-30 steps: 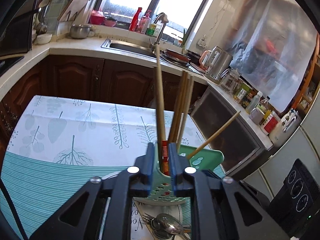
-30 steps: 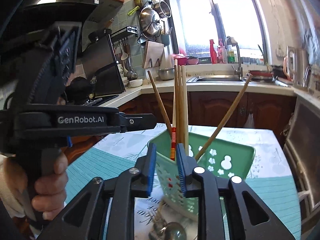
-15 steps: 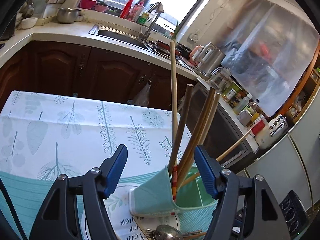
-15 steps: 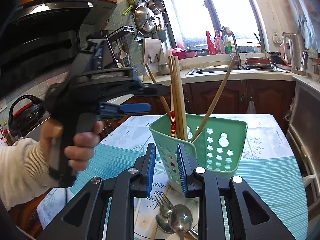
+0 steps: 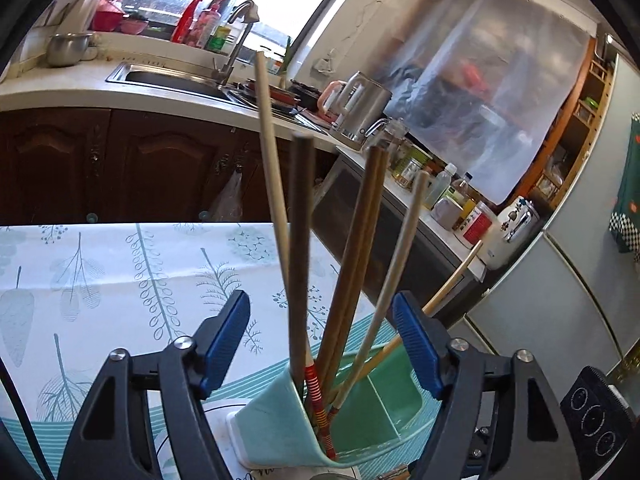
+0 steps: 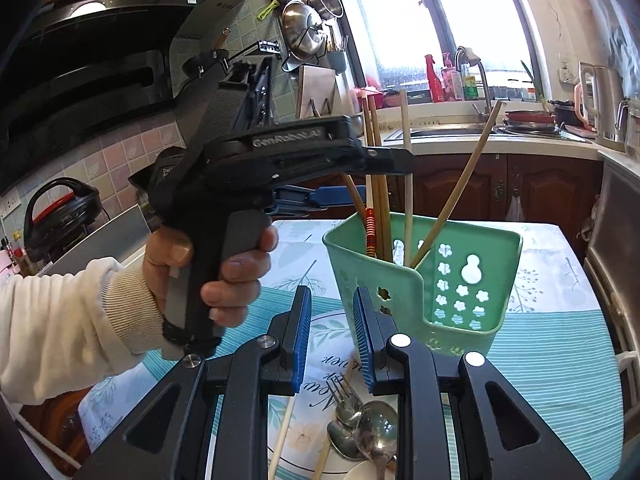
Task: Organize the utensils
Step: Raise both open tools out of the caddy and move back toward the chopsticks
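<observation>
A green plastic utensil holder [image 6: 460, 280] stands on the table and holds several chopsticks [image 6: 406, 184]; it also shows in the left wrist view [image 5: 360, 412] with the chopsticks [image 5: 300, 248] rising between my fingers. My left gripper [image 5: 320, 348] is open, above the holder's left end, touching nothing; it appears in the right wrist view [image 6: 312, 164]. My right gripper [image 6: 330, 336] is open and empty, just in front of the holder's near corner. Spoons and a fork [image 6: 360, 420] and loose chopsticks [image 6: 286, 428] lie on a white plate [image 6: 316, 360] below.
The table has a teal and white leaf-print cloth [image 5: 100, 272]. Behind are dark cabinets, a sink with tap [image 5: 236, 36], a kettle [image 5: 360, 108] and jars on the counter. A stove hood and hanging pots [image 6: 304, 24] are at the left.
My left gripper let go of the holder, opened wide and rose above it. My right gripper opened off the holder's corner and drew back a little. The holder now stands on the table.
</observation>
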`<action>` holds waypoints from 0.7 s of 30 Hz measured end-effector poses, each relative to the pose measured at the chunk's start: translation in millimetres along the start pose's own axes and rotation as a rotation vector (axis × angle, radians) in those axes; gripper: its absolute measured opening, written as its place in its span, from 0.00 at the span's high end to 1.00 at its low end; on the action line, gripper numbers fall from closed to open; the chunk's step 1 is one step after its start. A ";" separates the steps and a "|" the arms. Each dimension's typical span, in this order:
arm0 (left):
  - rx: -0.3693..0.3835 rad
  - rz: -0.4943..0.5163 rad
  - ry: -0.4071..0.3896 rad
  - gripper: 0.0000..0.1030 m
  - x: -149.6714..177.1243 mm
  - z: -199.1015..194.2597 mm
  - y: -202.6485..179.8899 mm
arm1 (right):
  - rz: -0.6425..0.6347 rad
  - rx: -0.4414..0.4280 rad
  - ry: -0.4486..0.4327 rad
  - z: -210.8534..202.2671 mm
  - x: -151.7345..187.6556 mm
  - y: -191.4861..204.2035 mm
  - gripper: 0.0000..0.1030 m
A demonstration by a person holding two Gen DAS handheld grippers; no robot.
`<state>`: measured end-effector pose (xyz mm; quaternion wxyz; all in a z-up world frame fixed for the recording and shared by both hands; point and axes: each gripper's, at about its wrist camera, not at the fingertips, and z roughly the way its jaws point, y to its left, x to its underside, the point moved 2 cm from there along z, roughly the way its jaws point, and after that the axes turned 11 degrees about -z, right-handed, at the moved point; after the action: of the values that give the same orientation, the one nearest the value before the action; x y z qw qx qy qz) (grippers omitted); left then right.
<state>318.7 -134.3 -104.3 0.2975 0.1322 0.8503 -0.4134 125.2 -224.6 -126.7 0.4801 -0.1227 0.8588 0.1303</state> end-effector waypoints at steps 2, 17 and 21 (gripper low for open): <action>0.010 0.002 0.003 0.65 2.1 1.9 -1.7 | 0.009 -0.006 0.003 1.9 -1.2 -1.0 0.79; -0.088 0.177 -0.127 0.96 10.6 -21.6 -43.0 | 0.032 -0.020 0.016 7.6 3.9 -0.8 0.79; -0.114 0.241 -0.162 0.96 13.9 -30.5 -58.0 | 0.025 -0.012 0.015 6.9 5.3 -1.2 0.79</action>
<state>268.3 -146.9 -61.9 0.4197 0.1824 0.8237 -0.3349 128.4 -223.8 -134.9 0.4713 -0.1156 0.8630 0.1406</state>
